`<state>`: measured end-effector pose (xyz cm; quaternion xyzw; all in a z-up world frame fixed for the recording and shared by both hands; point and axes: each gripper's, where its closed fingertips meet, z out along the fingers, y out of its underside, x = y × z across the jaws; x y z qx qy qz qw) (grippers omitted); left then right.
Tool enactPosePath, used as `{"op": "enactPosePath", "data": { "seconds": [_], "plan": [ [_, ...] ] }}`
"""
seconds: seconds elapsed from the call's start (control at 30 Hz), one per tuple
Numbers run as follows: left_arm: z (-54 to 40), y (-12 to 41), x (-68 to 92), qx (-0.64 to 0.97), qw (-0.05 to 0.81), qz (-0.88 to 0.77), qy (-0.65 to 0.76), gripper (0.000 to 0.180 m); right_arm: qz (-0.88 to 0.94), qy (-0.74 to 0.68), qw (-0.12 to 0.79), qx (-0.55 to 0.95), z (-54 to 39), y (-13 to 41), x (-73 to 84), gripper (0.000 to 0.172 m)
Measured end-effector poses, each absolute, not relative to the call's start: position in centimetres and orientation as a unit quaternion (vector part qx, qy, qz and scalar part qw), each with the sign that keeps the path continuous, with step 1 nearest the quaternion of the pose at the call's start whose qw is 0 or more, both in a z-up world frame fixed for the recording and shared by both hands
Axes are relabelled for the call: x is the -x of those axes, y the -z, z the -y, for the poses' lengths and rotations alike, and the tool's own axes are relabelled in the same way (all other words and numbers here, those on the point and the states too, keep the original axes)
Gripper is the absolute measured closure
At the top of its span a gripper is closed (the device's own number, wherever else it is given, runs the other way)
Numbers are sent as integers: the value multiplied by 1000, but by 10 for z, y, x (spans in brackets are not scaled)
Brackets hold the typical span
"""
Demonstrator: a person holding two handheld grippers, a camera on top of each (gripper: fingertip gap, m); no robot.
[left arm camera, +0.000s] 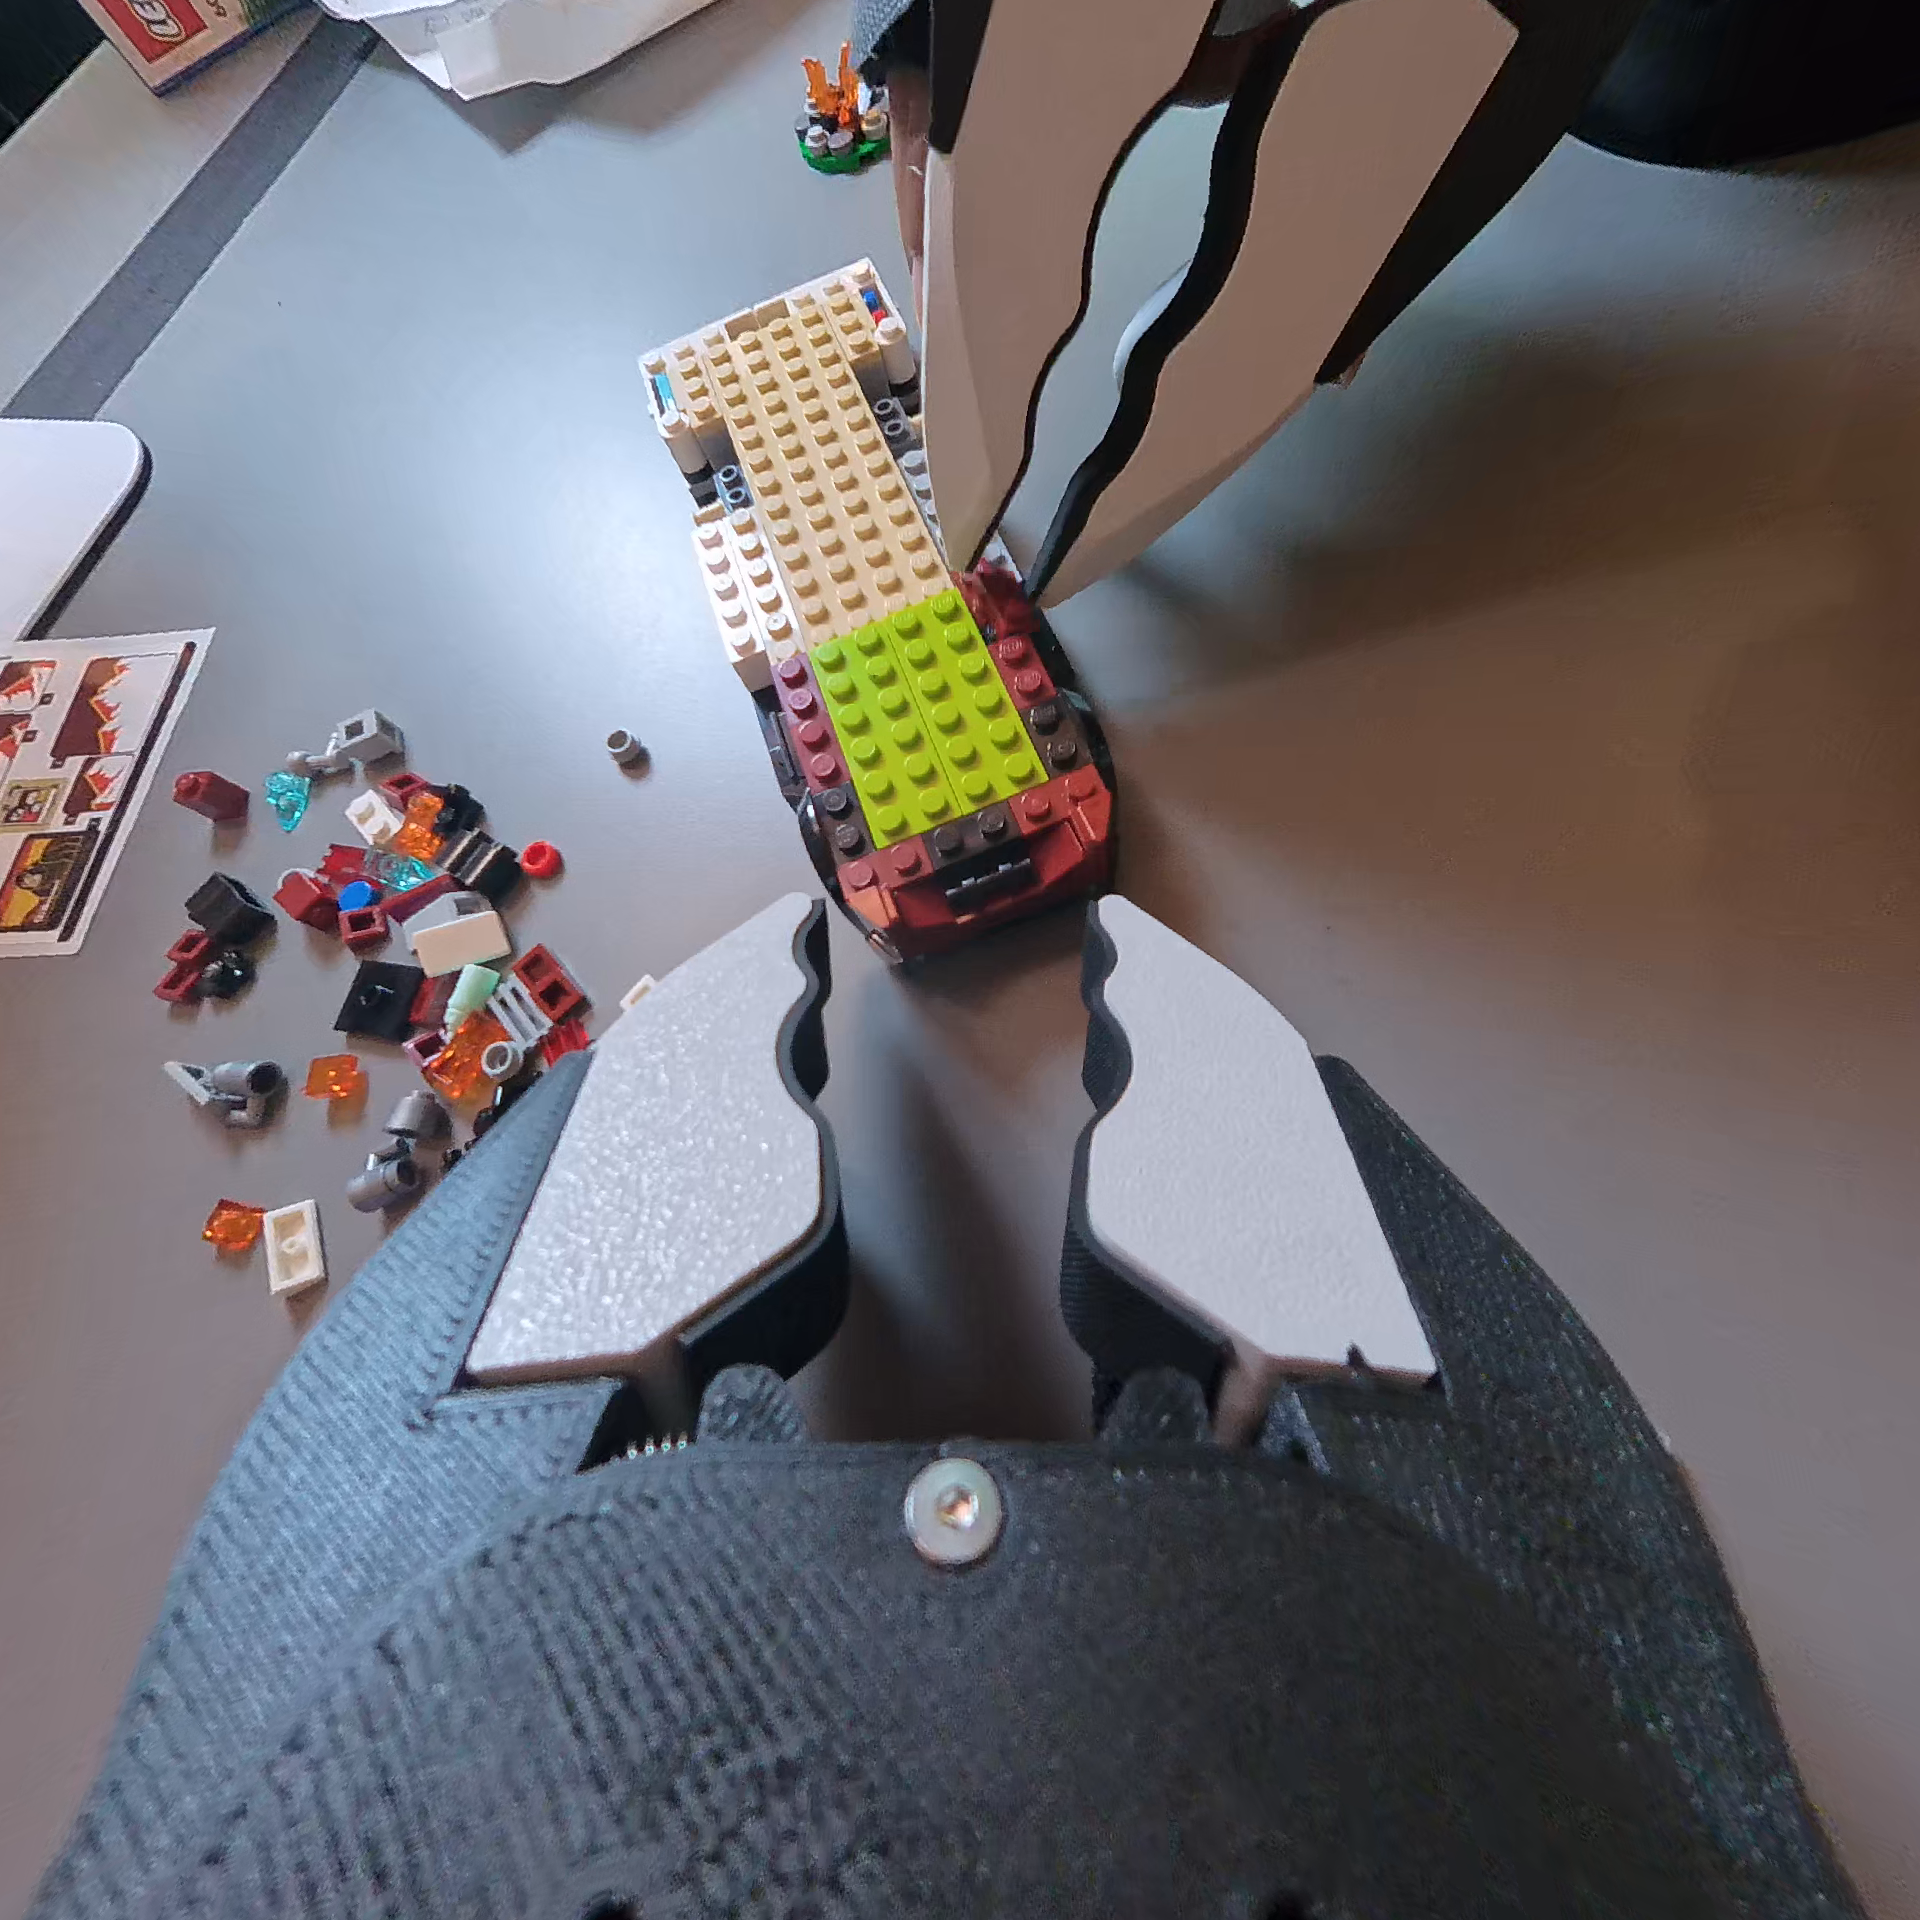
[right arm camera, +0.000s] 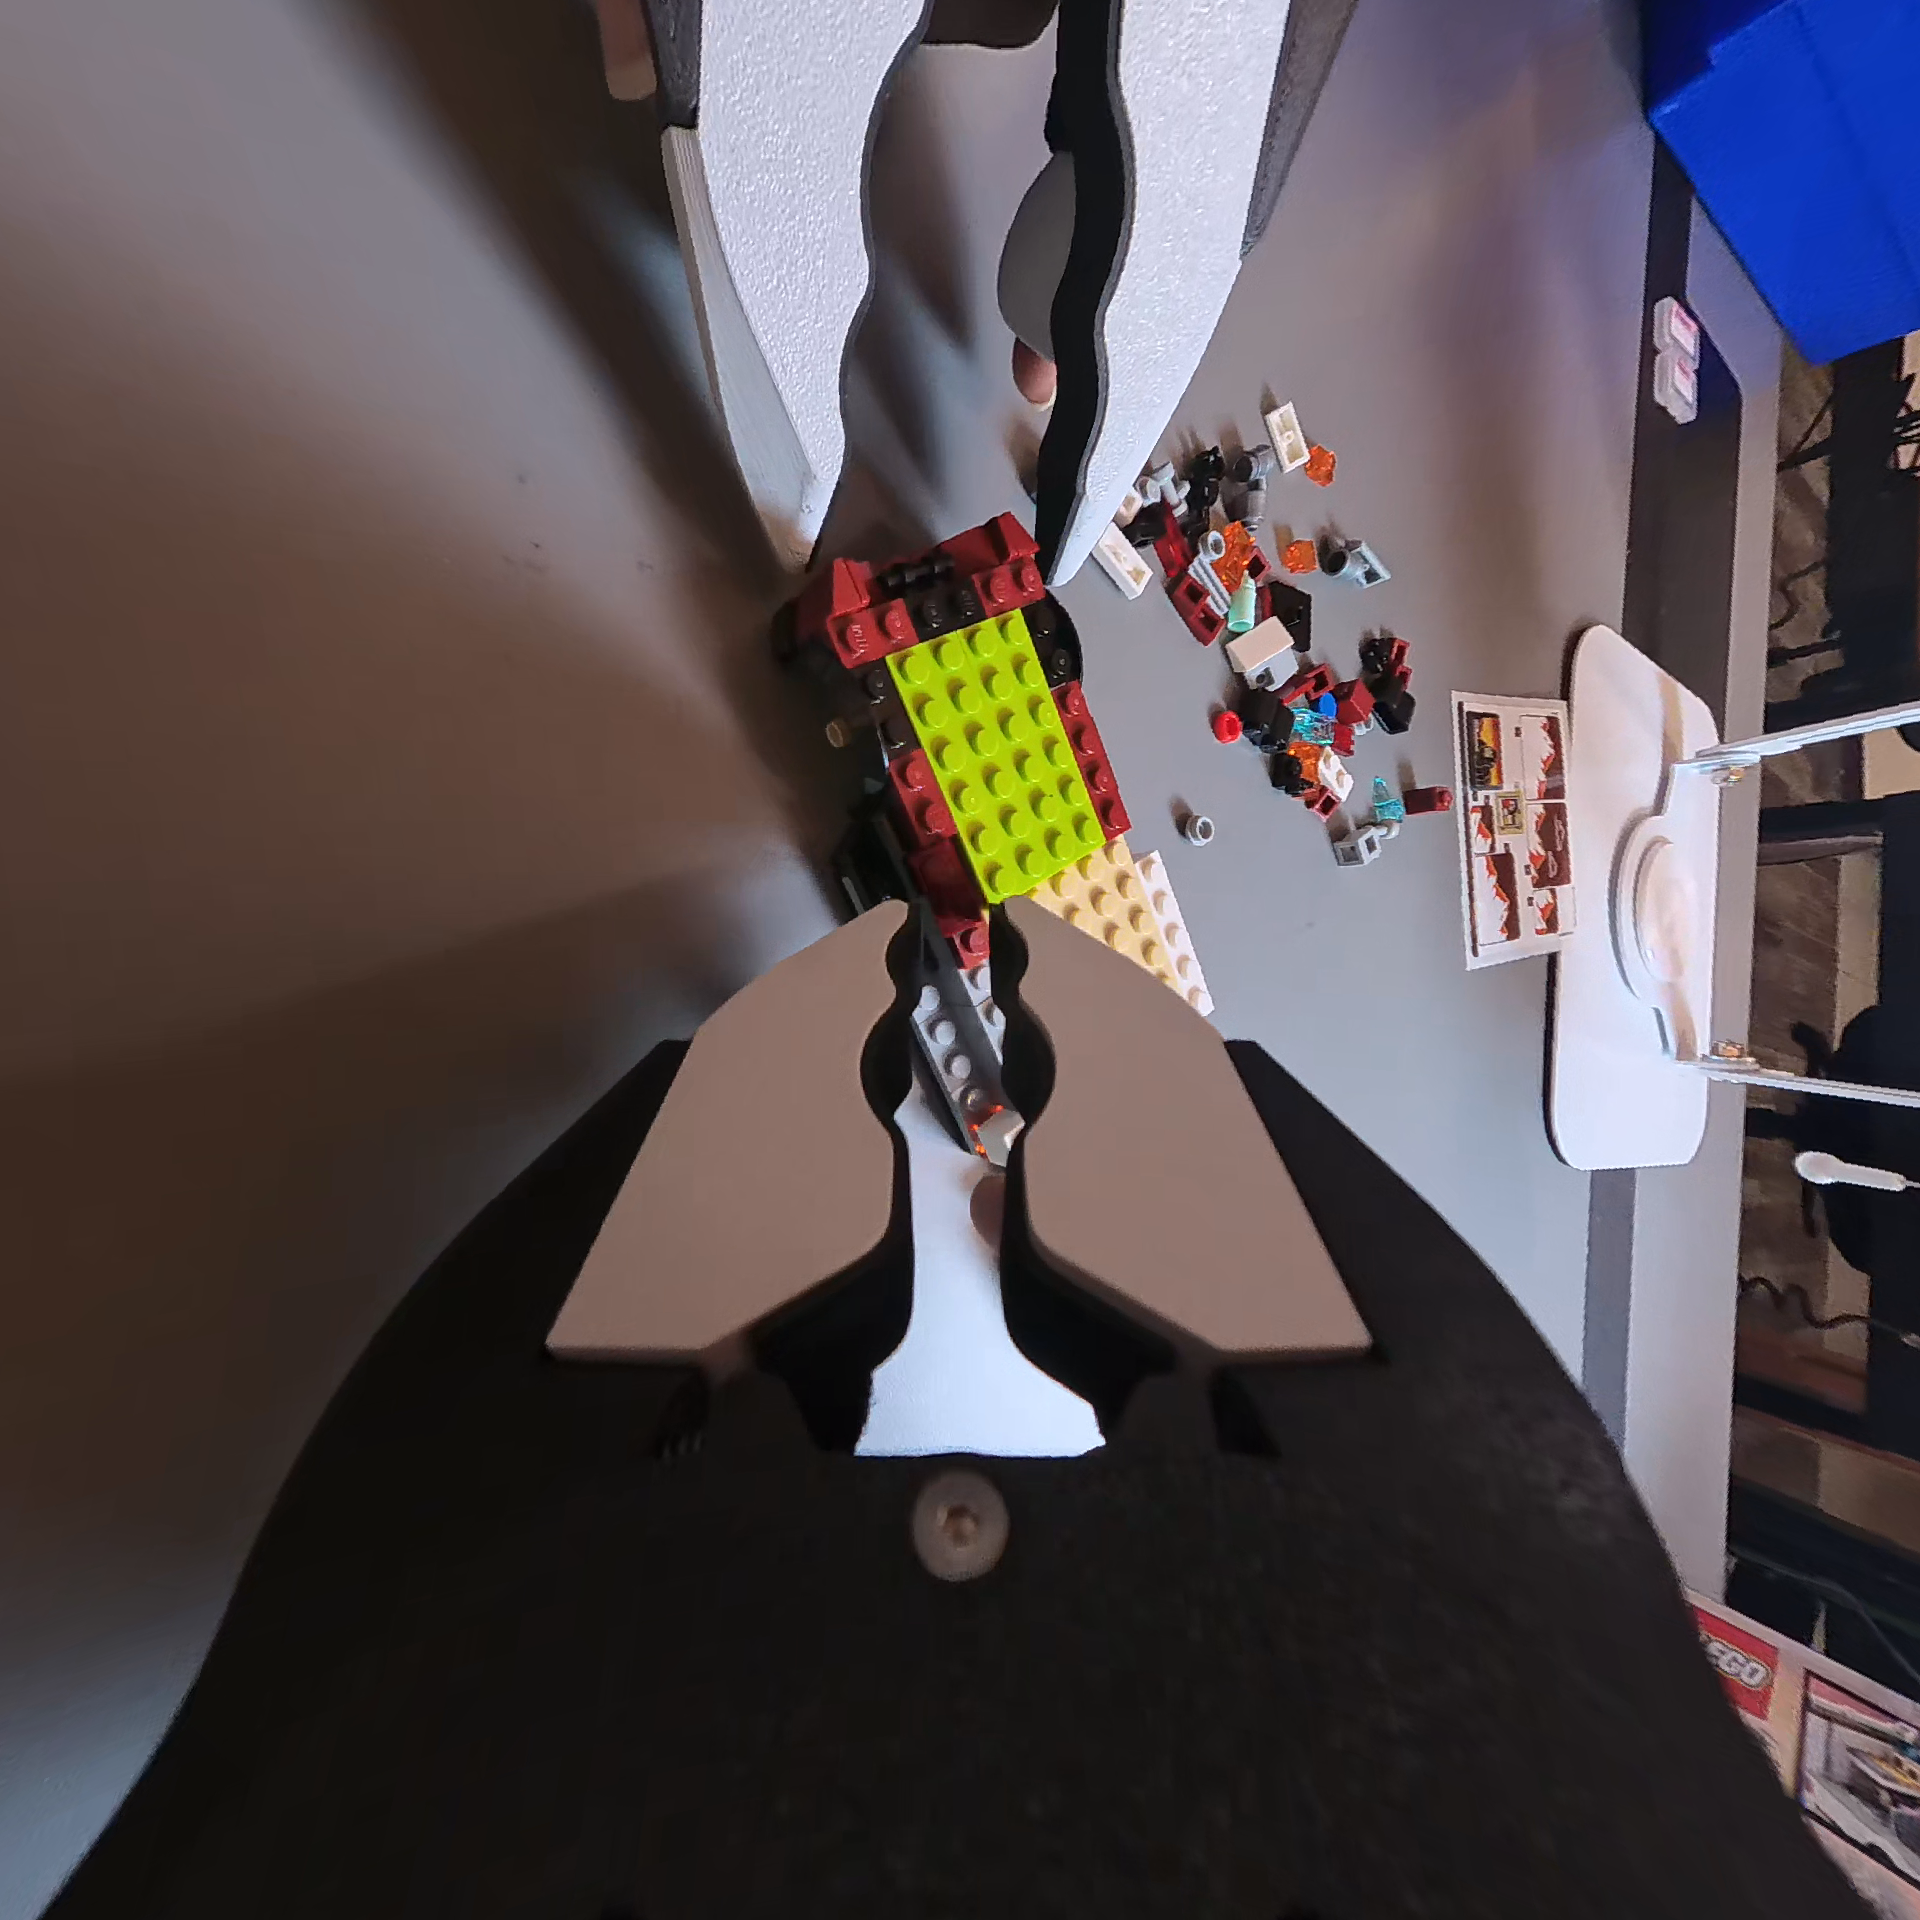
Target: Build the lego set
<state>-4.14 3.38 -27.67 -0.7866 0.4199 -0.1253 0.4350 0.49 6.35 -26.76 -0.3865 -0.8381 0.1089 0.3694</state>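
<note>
**Two claws on the brick model, one end each**

My left gripper (left arm camera: 956, 925) stands spread at the dark red nose of the model (left arm camera: 894, 665). From its own camera both tips flank the nose, and I cannot tell whether either pad touches. The right view shows the far tip right at the nose corner.

My right gripper (right arm camera: 956, 935) is nearly together over the model's (right arm camera: 997, 748) edge, where dark red bricks meet the green plate. A small dark red brick (right arm camera: 971, 935) sits between the tips, but whether the pads press on it I can't make out. The fingers hide the tan deck behind.

The loose bricks (left arm camera: 395, 935) lie scattered left of the model on the grey table (left arm camera: 1455, 935), partly tucked under my left finger. The sticker sheet (left arm camera: 73, 790) is cut off at the frame edge
</note>
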Motion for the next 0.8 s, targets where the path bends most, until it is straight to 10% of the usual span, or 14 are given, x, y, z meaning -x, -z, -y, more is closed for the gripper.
{"op": "enactPosePath", "data": {
  "seconds": [0.8],
  "plan": [
    [-34, 277, 40, 788, 435, -416, 127, 133, 858, -122, 325, 378, -57, 265, 0, 172]
  ]
}}
